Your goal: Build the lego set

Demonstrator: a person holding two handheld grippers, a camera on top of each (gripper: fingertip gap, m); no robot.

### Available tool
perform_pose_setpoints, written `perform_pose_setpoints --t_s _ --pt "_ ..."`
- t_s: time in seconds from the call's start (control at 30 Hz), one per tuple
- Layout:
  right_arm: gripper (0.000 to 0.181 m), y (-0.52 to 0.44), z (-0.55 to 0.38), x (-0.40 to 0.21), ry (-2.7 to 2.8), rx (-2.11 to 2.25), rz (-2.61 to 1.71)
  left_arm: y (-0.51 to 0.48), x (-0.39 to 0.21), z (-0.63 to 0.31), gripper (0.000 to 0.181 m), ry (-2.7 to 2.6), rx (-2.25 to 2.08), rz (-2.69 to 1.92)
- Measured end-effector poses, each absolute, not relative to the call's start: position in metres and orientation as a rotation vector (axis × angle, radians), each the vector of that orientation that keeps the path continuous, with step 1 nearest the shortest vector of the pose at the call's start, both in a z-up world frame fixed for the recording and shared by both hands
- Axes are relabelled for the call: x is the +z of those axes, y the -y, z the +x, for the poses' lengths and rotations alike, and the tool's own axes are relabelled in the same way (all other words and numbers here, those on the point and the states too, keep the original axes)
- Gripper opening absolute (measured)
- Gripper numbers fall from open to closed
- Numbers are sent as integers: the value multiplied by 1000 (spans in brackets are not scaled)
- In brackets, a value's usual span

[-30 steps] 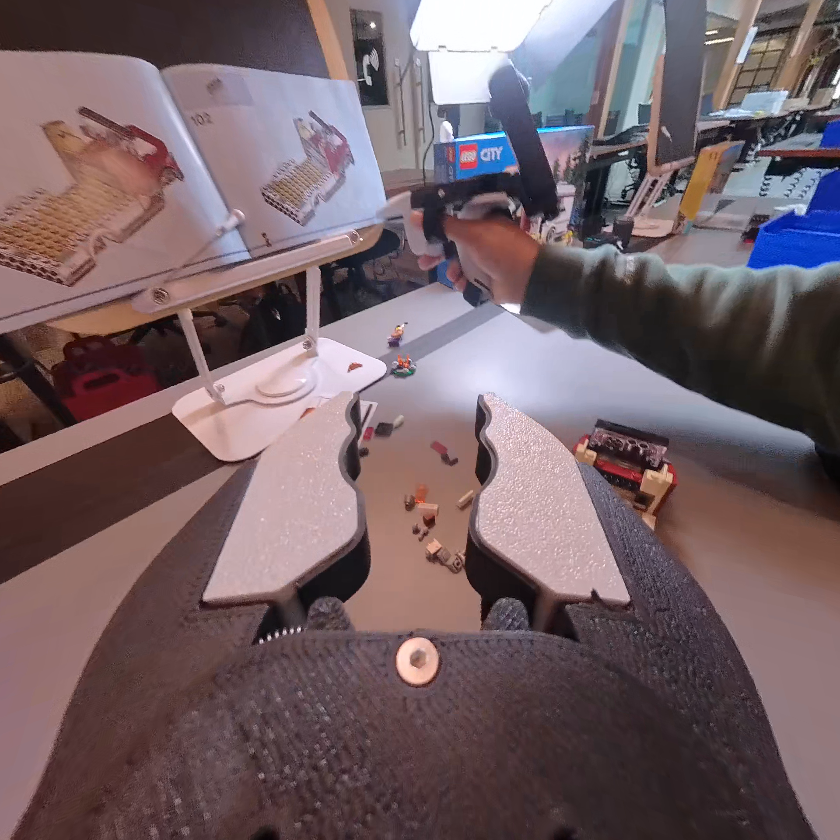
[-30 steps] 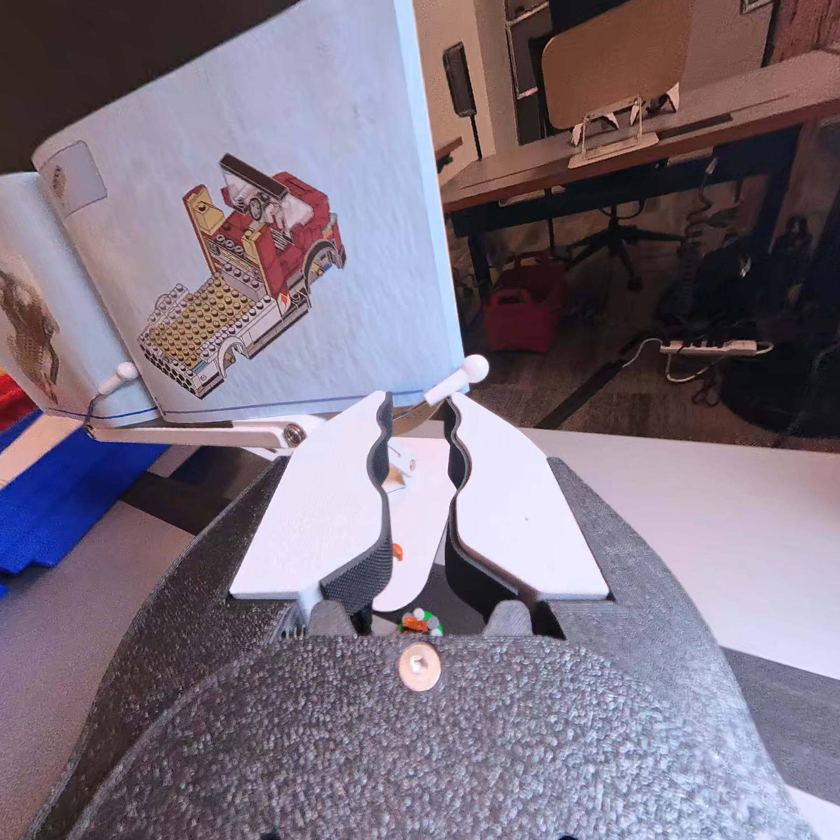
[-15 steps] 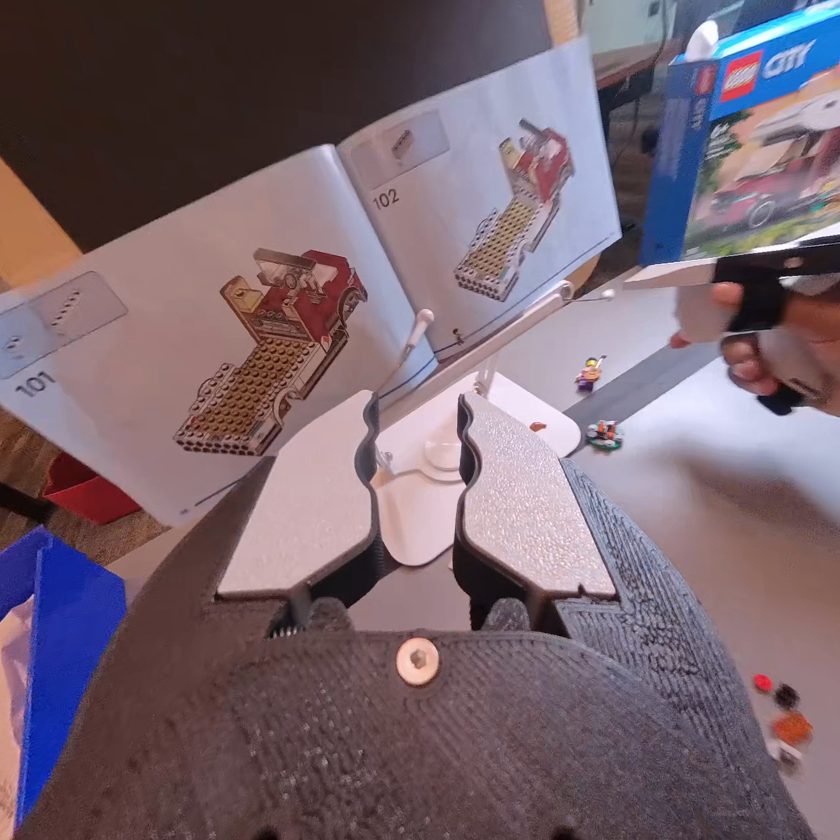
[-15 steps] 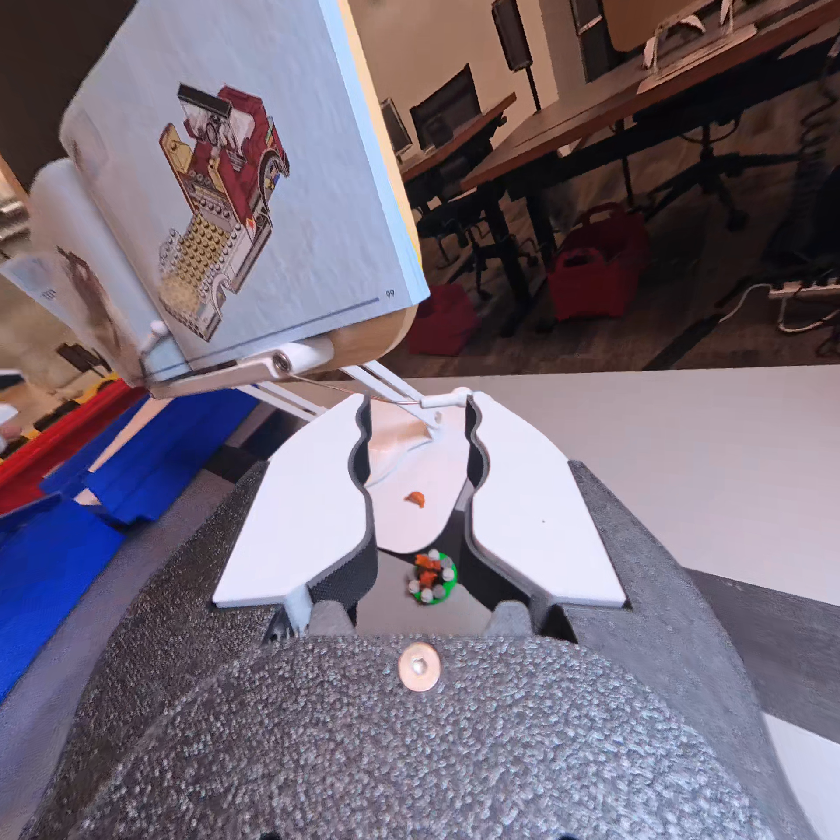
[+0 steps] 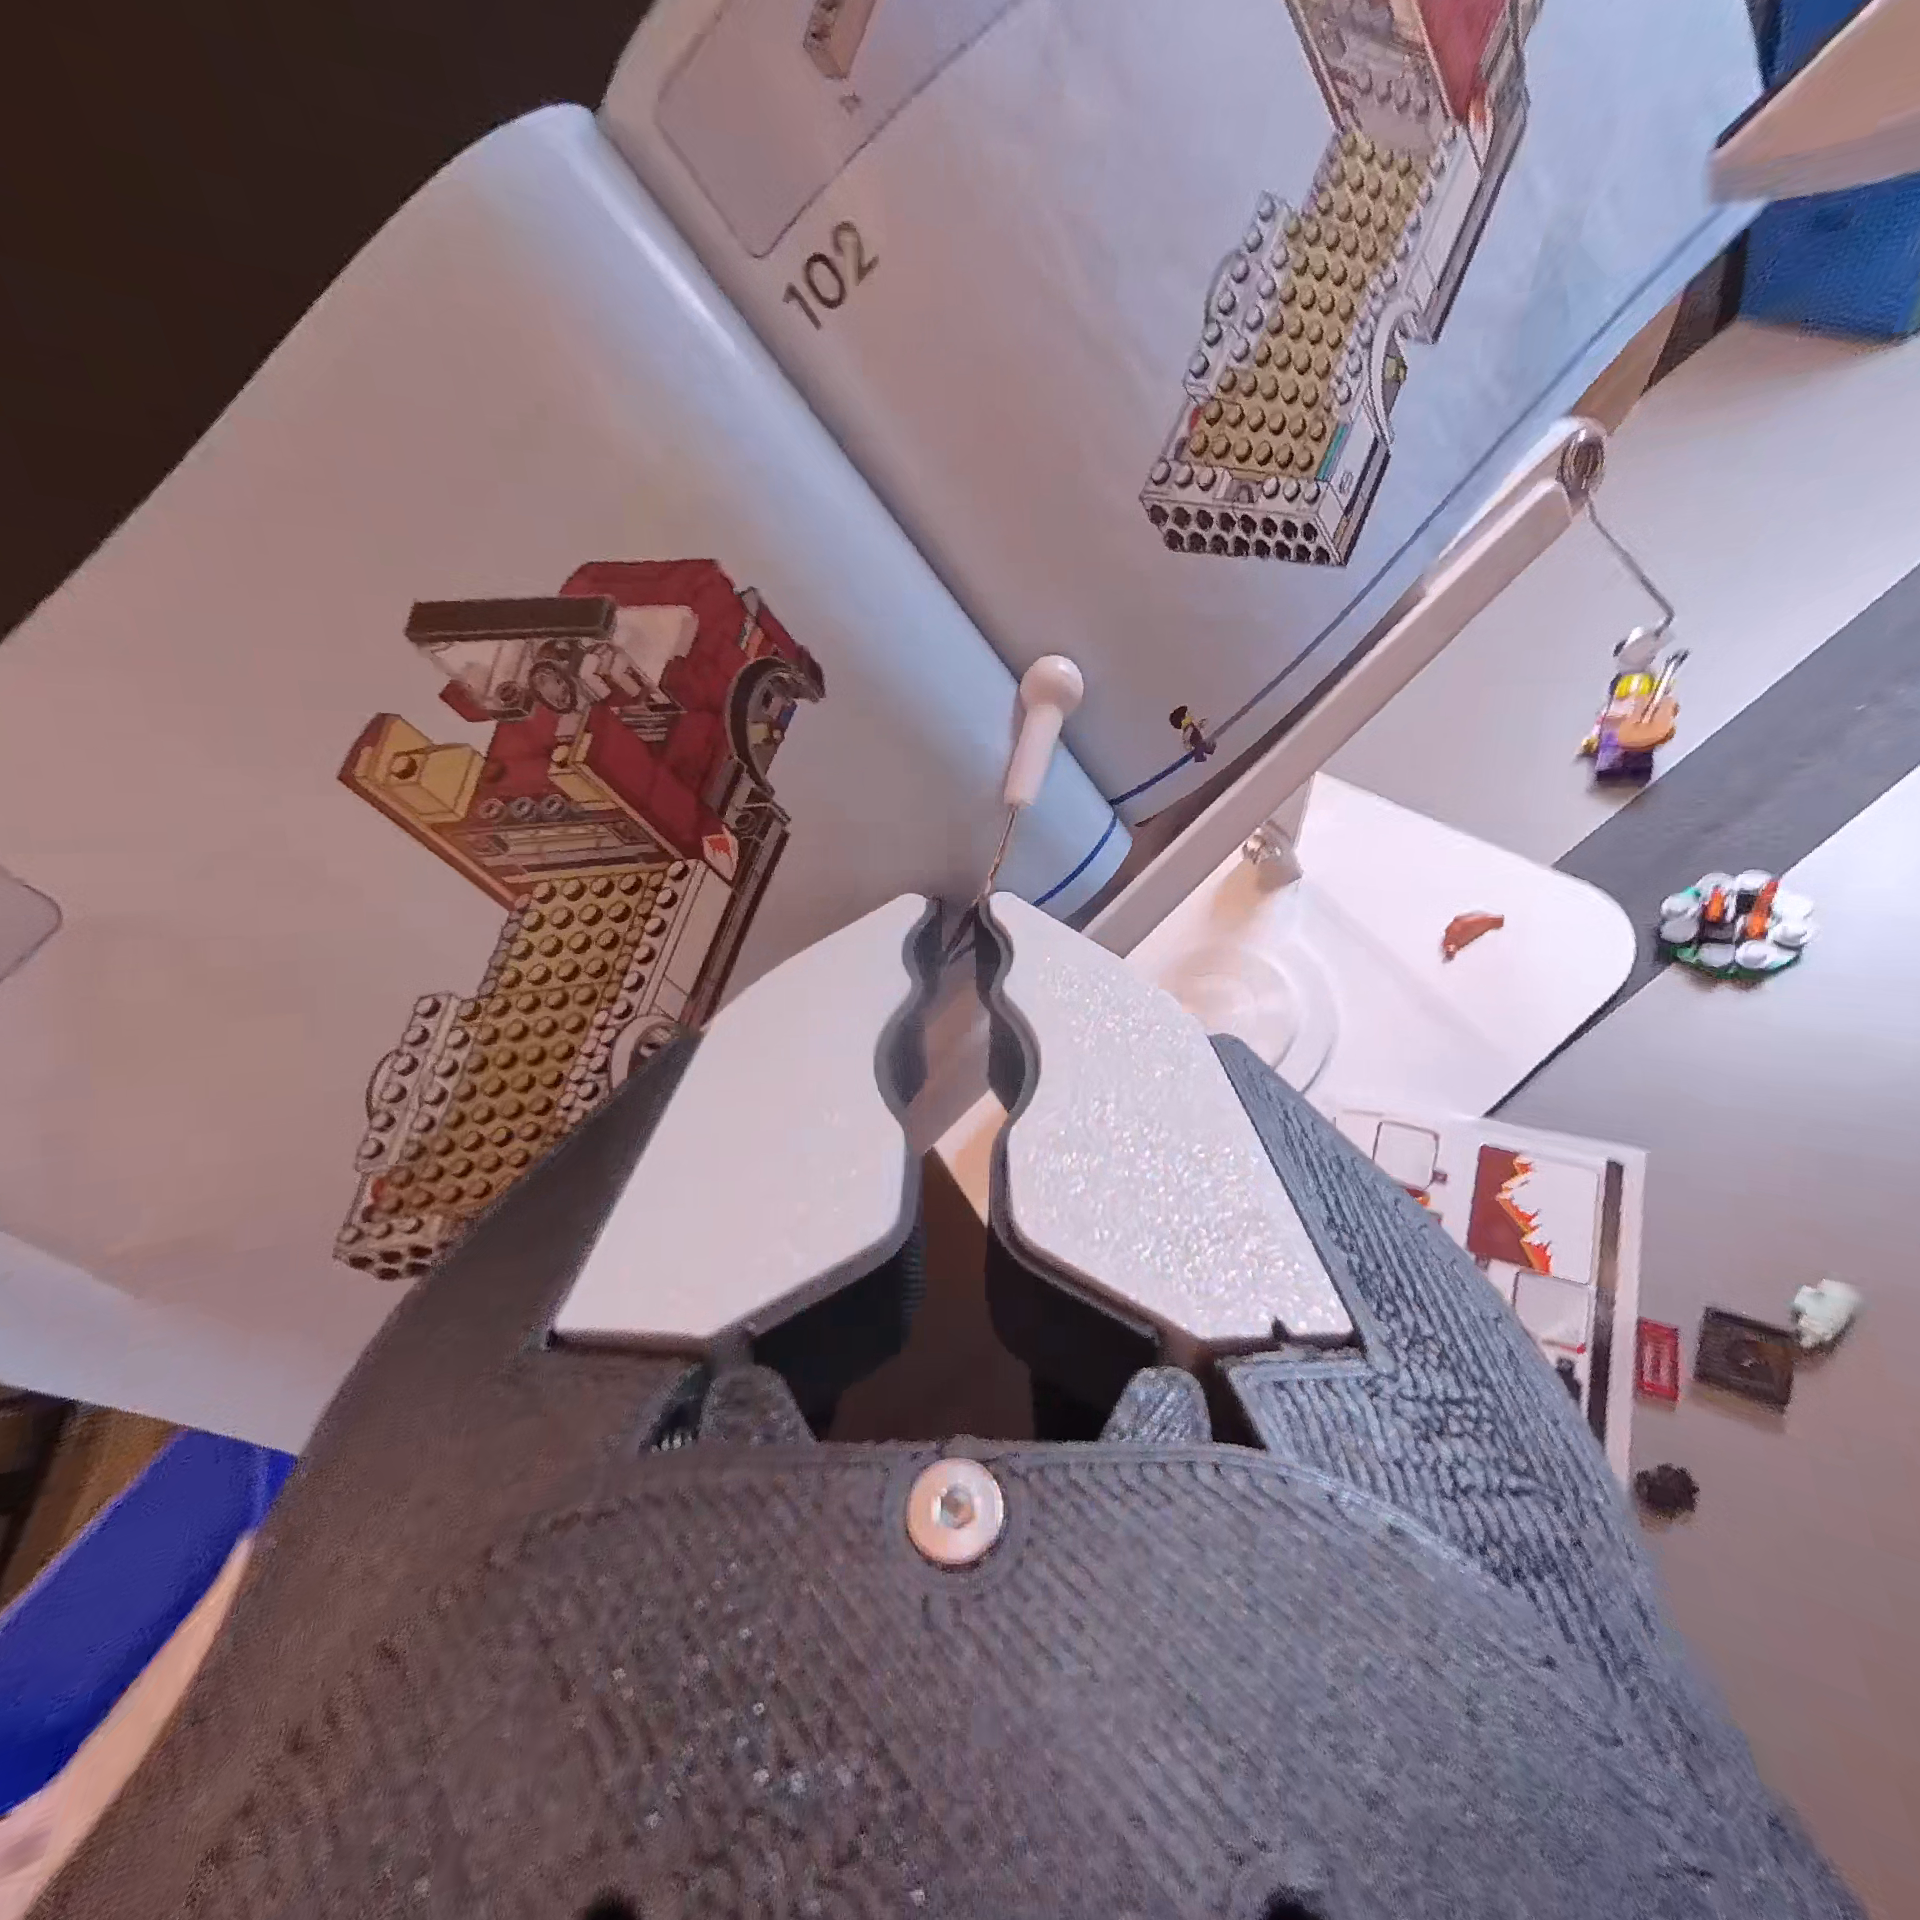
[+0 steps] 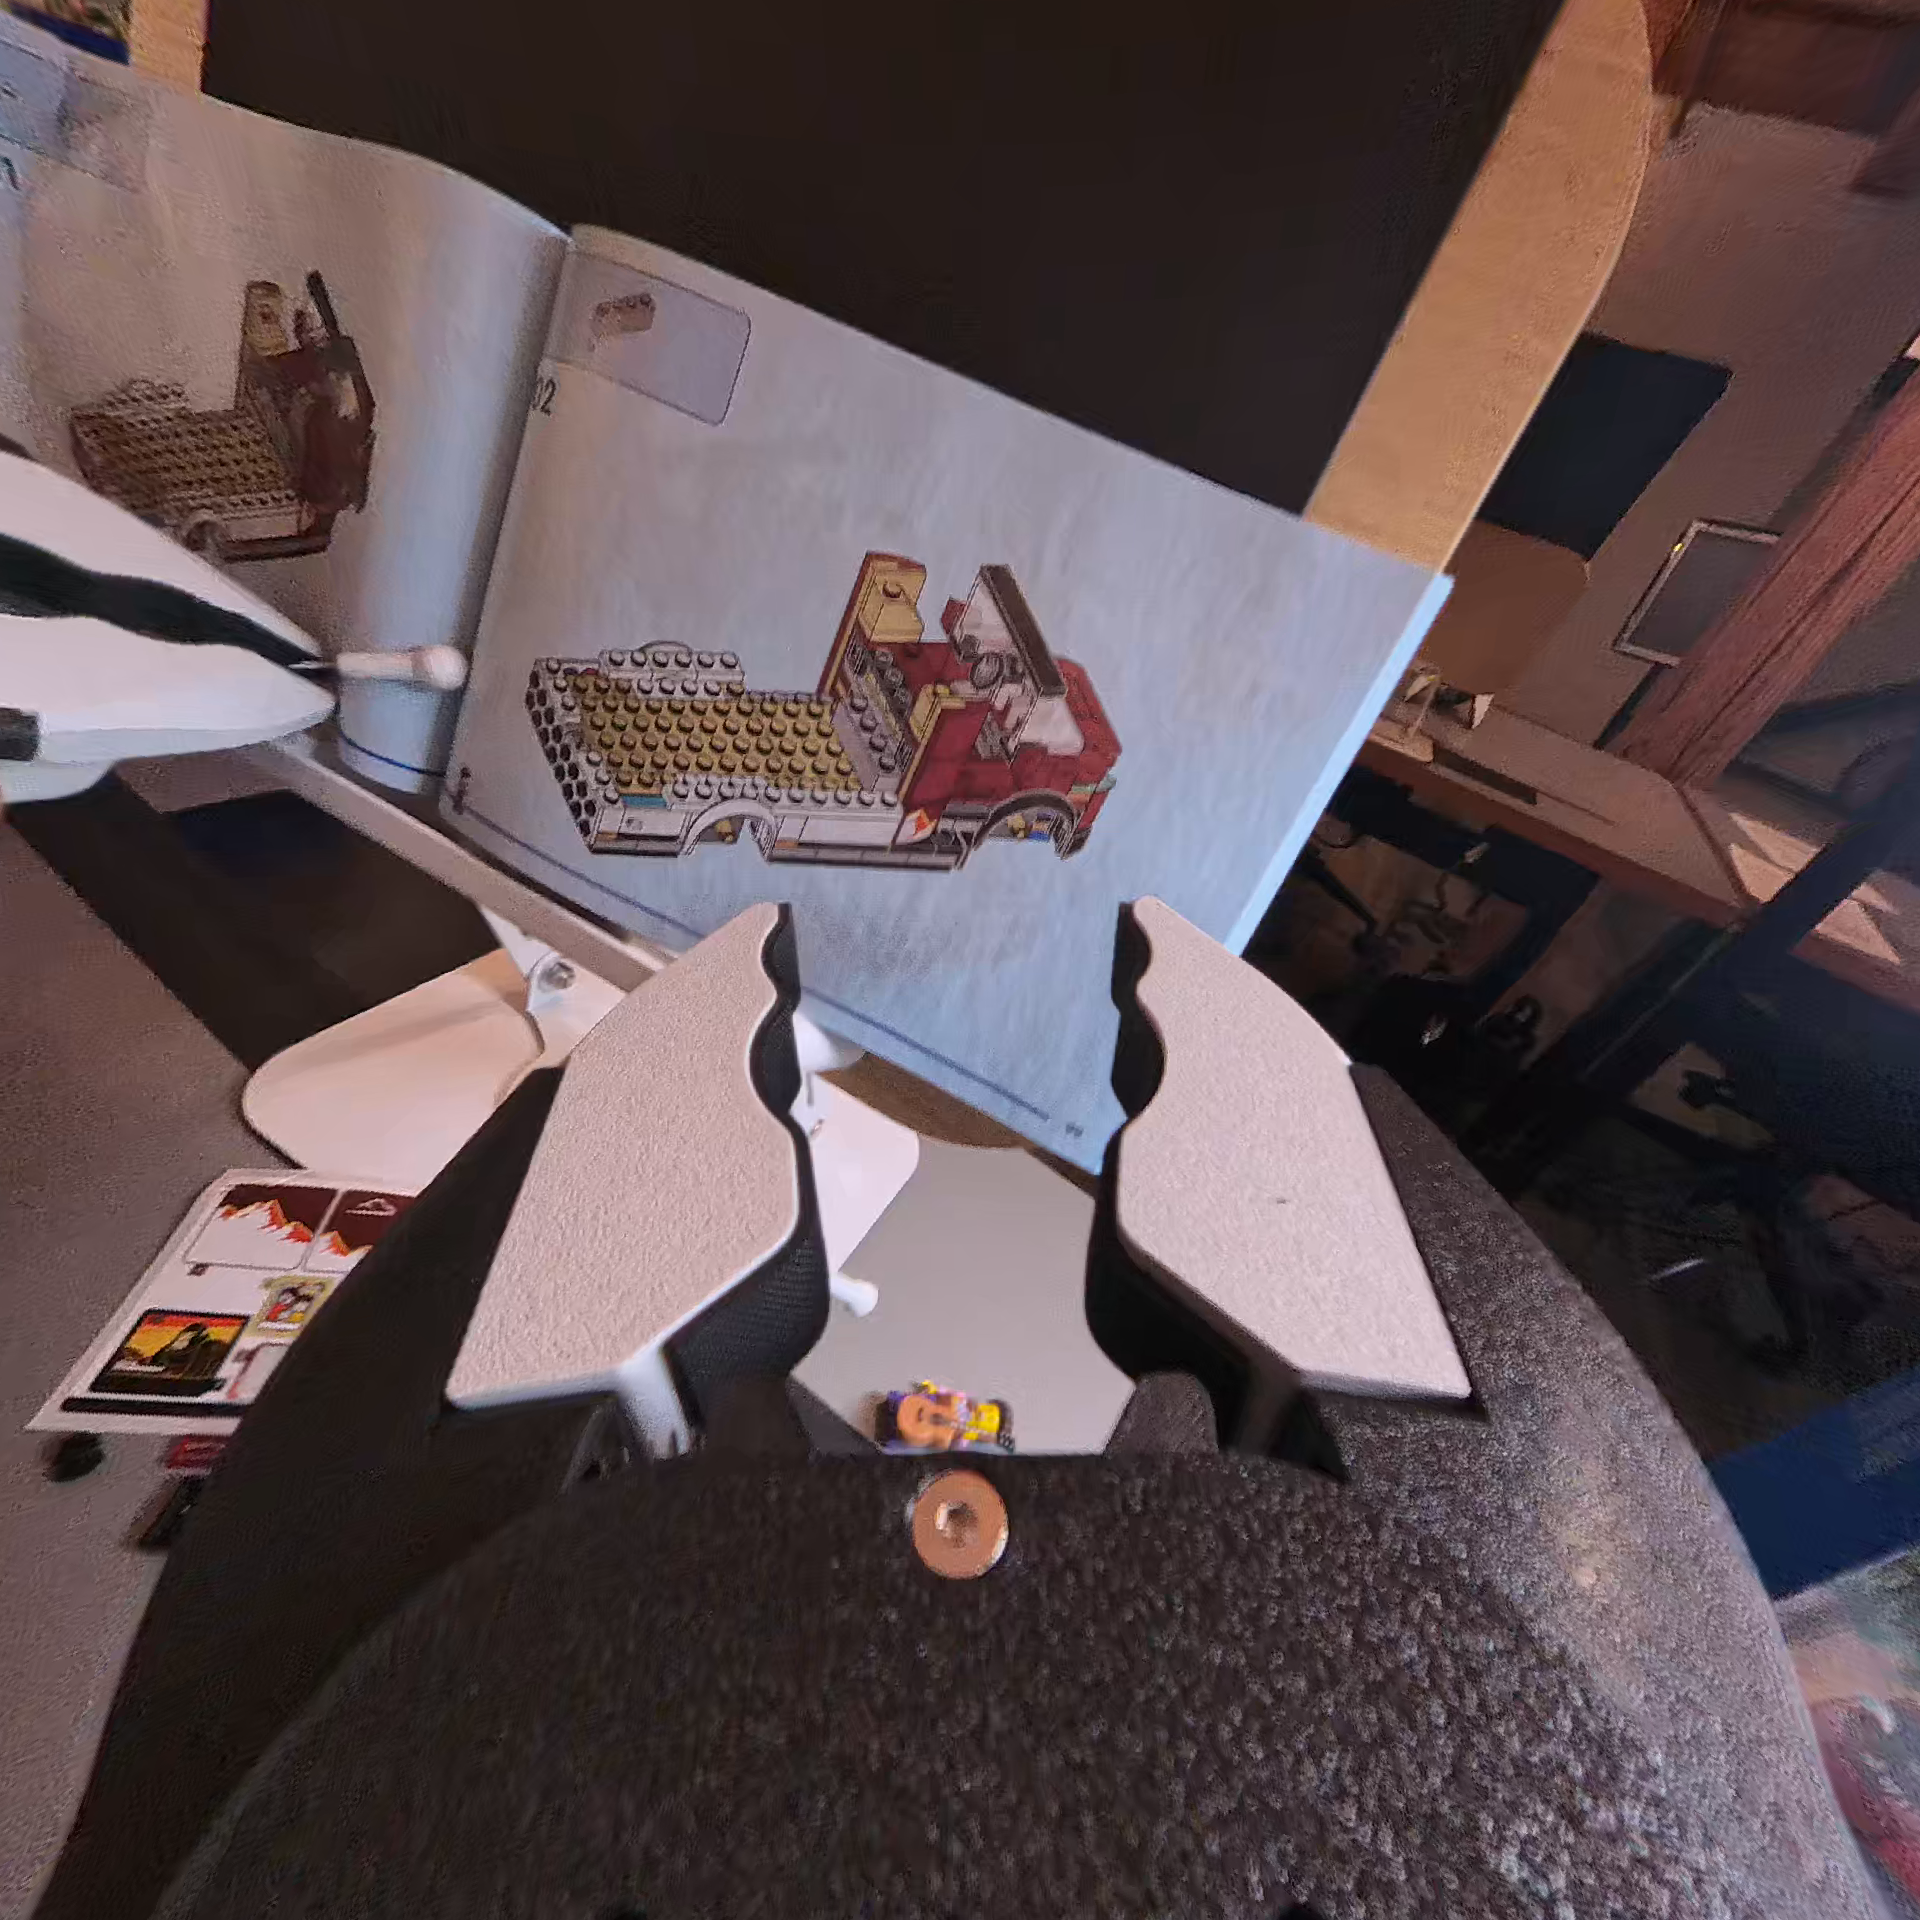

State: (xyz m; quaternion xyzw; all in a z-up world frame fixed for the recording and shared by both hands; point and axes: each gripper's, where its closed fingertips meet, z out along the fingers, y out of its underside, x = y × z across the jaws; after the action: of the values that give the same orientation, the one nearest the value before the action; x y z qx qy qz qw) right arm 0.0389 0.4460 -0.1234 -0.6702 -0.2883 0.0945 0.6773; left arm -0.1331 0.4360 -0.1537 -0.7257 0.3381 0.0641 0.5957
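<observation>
The open instruction booklet [image 5: 582,540] stands on a white book stand [image 5: 1455,997]; it also shows in the right wrist view [image 6: 935,540]. My left gripper [image 5: 961,923] is shut on the thin wire of the left page holder [image 5: 1044,707], just below its white tip. The right wrist view shows that gripper [image 6: 156,665] at the left, with the white tip [image 6: 416,667] sticking out. My right gripper [image 6: 951,935] is open and empty, in front of the lower edge of the right page. The right page holder [image 5: 1626,561] hangs down off the page.
A minifigure [image 5: 1631,717], a round green piece [image 5: 1730,925] and a small orange piece [image 5: 1470,928] lie by the stand base. A sticker sheet [image 5: 1507,1216] and small dark pieces [image 5: 1745,1371] lie on the grey table. A blue bin [image 5: 104,1558] is at the lower left. The round green piece [image 5: 1730,925] is about 20 cm from my right fingertips.
My left gripper swung from the loose pieces up to the booklet and closed on the left page-holder wire. My right gripper let go of the right holder, opened wide and drew back.
</observation>
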Motion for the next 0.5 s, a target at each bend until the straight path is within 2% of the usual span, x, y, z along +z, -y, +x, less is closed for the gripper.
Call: perform_pose_setpoints --t_s 0.3,0.5 --pt "68 -481 34 -78 676 -22 -1449 -432 -130 -172 2 -262 -311 -1598" --pt "71 -487 37 -78 674 -45 -1449 -423 -154 -212 7 -66 -421 -1632"
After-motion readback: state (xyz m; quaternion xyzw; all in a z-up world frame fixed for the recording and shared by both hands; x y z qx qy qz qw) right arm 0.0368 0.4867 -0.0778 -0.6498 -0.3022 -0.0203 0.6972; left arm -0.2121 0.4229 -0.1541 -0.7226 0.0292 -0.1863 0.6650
